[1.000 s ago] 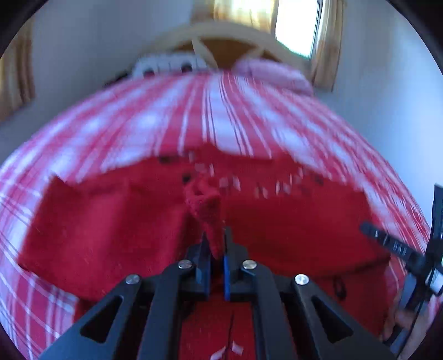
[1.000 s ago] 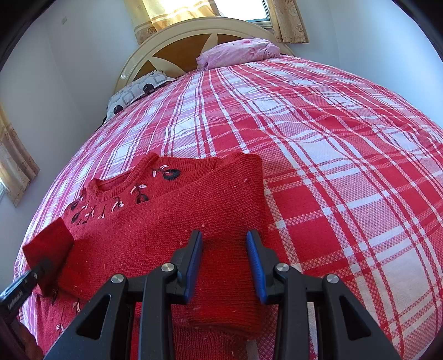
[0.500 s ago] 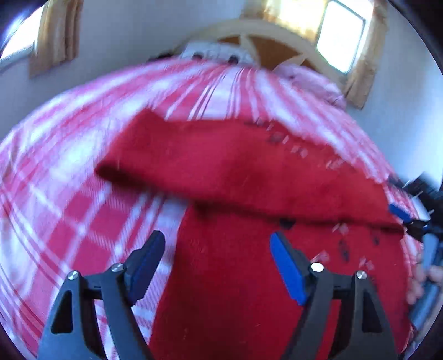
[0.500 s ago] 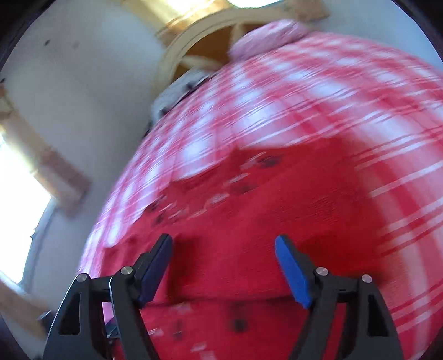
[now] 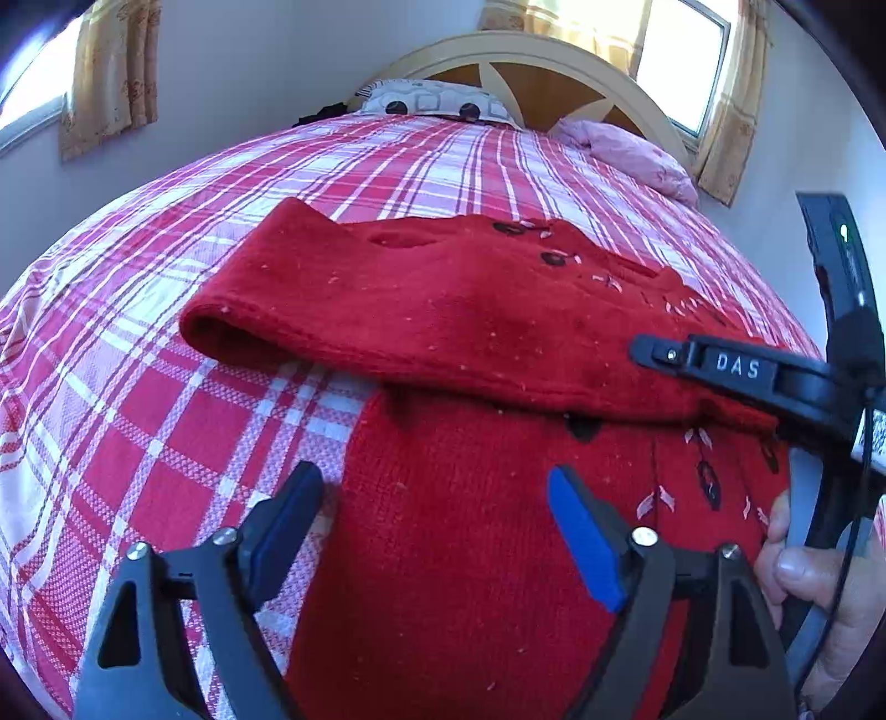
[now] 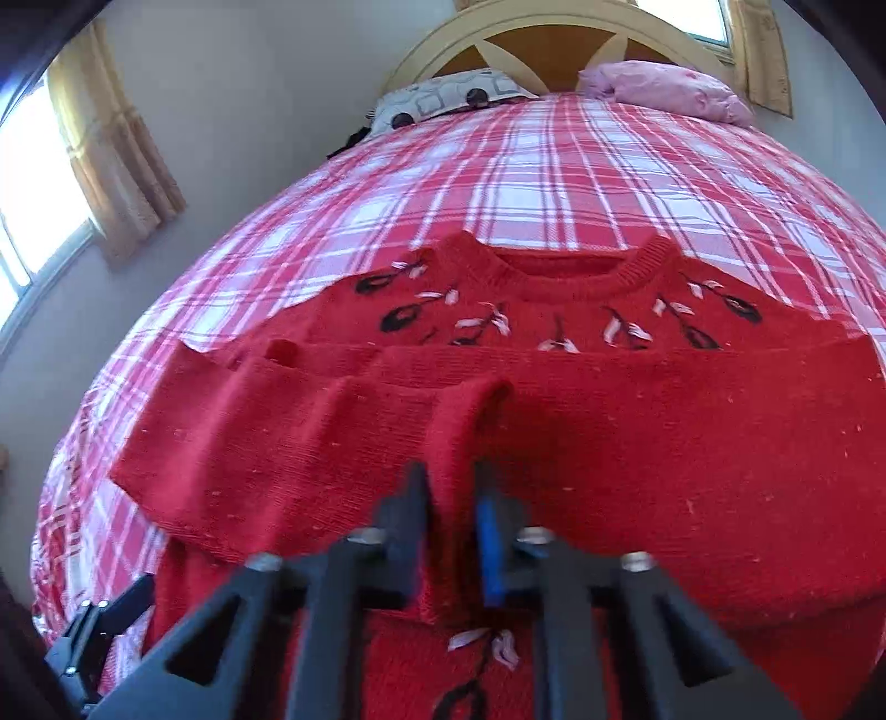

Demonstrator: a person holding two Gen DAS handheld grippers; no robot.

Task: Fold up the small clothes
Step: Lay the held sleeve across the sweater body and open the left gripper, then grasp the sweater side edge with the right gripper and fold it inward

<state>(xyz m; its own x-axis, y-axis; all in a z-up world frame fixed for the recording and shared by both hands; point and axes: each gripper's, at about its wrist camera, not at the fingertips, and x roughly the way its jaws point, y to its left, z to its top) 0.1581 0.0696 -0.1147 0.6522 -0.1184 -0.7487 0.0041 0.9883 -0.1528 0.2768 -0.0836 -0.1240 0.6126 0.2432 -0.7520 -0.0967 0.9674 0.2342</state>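
A red knit sweater (image 5: pixel 470 554) with black and white embroidery lies on the red plaid bedspread (image 5: pixel 138 399), its sleeves folded across the chest (image 5: pixel 443 310). My left gripper (image 5: pixel 437 531) is open just above the sweater's lower body, holding nothing. My right gripper (image 6: pixel 451 509) is shut on a pinched fold of a folded sleeve (image 6: pixel 459 437), near the middle of the sweater (image 6: pixel 692 443). The neckline (image 6: pixel 565 271) points toward the headboard. The right gripper also shows at the right edge of the left wrist view (image 5: pixel 653 354).
A patterned grey pillow (image 6: pixel 448 99) and a pink pillow (image 6: pixel 664 88) lie against the wooden headboard (image 6: pixel 554 39). Curtained windows stand left (image 6: pixel 111 155) and behind. Bare plaid bedspread (image 6: pixel 554 166) stretches beyond the sweater.
My left gripper let go of the sleeve, opened, and drew back to the sweater's lower left. My right gripper opened wide, moved to the middle and shut on a fold of sleeve.
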